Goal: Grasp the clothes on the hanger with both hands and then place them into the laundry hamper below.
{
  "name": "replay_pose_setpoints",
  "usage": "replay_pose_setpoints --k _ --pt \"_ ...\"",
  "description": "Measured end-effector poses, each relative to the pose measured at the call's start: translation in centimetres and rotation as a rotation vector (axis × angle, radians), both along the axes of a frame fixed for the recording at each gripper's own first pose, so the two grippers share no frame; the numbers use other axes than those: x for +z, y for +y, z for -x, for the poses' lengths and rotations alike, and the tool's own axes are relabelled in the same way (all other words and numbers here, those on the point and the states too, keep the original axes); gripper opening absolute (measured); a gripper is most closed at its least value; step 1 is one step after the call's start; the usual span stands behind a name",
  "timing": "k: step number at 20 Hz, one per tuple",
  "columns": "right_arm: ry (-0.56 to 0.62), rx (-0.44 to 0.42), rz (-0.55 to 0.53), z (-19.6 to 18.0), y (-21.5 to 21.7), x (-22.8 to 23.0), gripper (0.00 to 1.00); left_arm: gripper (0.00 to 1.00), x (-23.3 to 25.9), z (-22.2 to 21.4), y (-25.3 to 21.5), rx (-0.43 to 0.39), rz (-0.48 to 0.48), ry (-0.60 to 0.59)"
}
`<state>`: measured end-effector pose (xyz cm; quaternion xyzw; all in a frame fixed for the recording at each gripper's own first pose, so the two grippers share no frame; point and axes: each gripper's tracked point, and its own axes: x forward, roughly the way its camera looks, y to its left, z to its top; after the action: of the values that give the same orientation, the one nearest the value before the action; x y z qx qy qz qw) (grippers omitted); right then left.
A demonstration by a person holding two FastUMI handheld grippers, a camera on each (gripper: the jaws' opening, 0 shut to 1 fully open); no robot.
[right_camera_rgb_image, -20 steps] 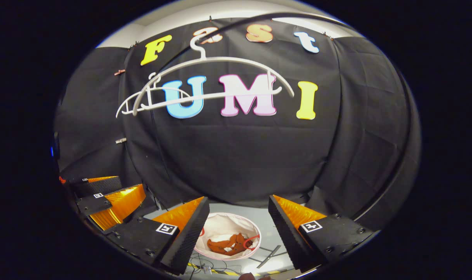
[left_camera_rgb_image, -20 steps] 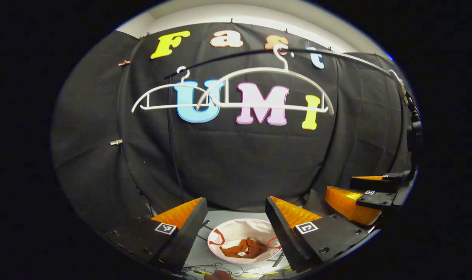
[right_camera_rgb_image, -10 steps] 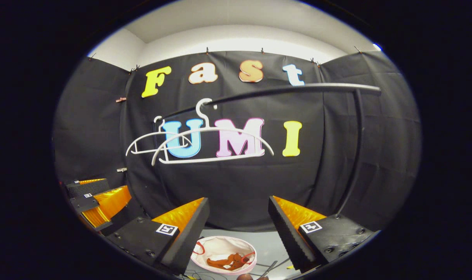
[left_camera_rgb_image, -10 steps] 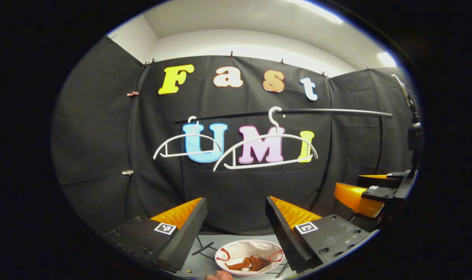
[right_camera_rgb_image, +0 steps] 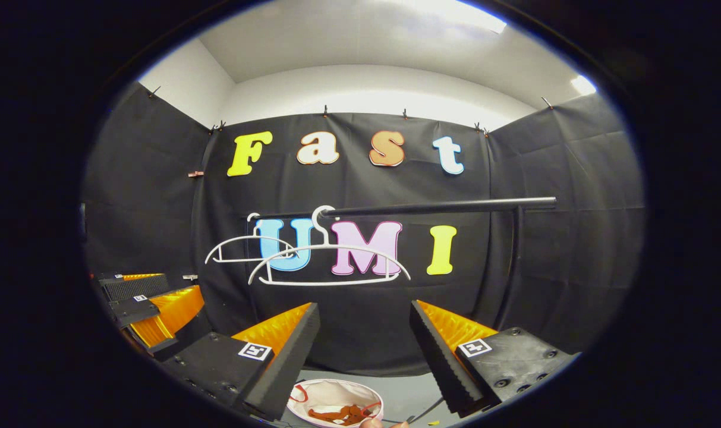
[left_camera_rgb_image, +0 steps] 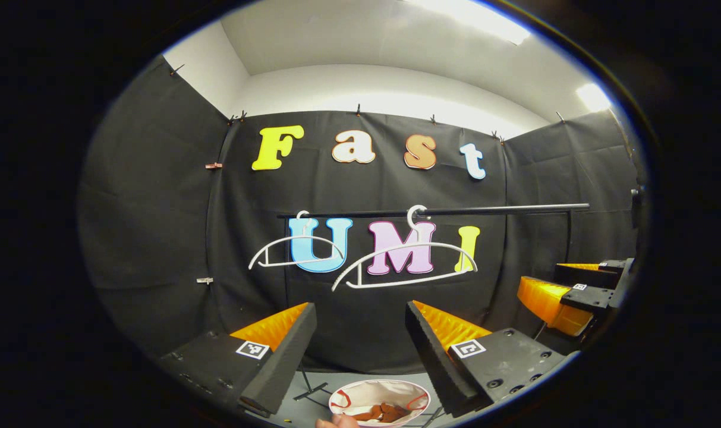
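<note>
Two bare white hangers hang from a black rail (left_camera_rgb_image: 491,209): the nearer hanger (left_camera_rgb_image: 405,261) and a farther hanger (left_camera_rgb_image: 295,252). In the right gripper view the same pair shows as a near hanger (right_camera_rgb_image: 330,261) and a far hanger (right_camera_rgb_image: 241,248). On the floor below stands the round white laundry hamper (left_camera_rgb_image: 379,399), with a rust-brown garment (left_camera_rgb_image: 384,411) lying inside. The hamper (right_camera_rgb_image: 335,402) and the garment (right_camera_rgb_image: 339,413) also sit low in the right gripper view. My left gripper (left_camera_rgb_image: 360,318) is open and holds nothing. My right gripper (right_camera_rgb_image: 365,318) is open too, well back from the rail.
The rail's upright post (right_camera_rgb_image: 515,261) stands at the right. Cables and the rack's feet (left_camera_rgb_image: 309,389) lie on the grey floor by the hamper. The right gripper (left_camera_rgb_image: 565,294) appears at the left gripper view's right edge, the left gripper (right_camera_rgb_image: 152,303) at the other view's left edge.
Both grippers have pulled back and tilted up: rail and hangers dropped lower and smaller in both views, the ceiling came in, the hamper slid to the bottom edge. Both stayed open.
</note>
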<state>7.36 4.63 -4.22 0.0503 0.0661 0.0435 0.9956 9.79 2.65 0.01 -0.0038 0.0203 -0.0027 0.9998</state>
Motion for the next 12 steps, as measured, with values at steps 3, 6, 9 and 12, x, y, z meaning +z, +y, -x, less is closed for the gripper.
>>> replay_pose_setpoints --k 3,6,9,12 --pt "-0.011 -0.001 0.007 0.4 -0.3 0.2 0.98 0.95 0.3 0.7 0.0 0.015 0.004 -0.003" --pt "-0.006 -0.006 0.002 0.7 -0.8 0.1 0.98 0.95 0.7 1.2 -0.2 0.019 -0.002 -0.004" --pt "-0.006 -0.021 0.009 0.7 -1.4 0.2 0.98 0.95 1.1 1.6 -0.6 0.008 -0.008 -0.014" --pt "-0.018 -0.028 0.009 0.7 -1.7 0.6 0.98 0.95 1.5 1.8 -0.9 -0.002 -0.012 -0.021"
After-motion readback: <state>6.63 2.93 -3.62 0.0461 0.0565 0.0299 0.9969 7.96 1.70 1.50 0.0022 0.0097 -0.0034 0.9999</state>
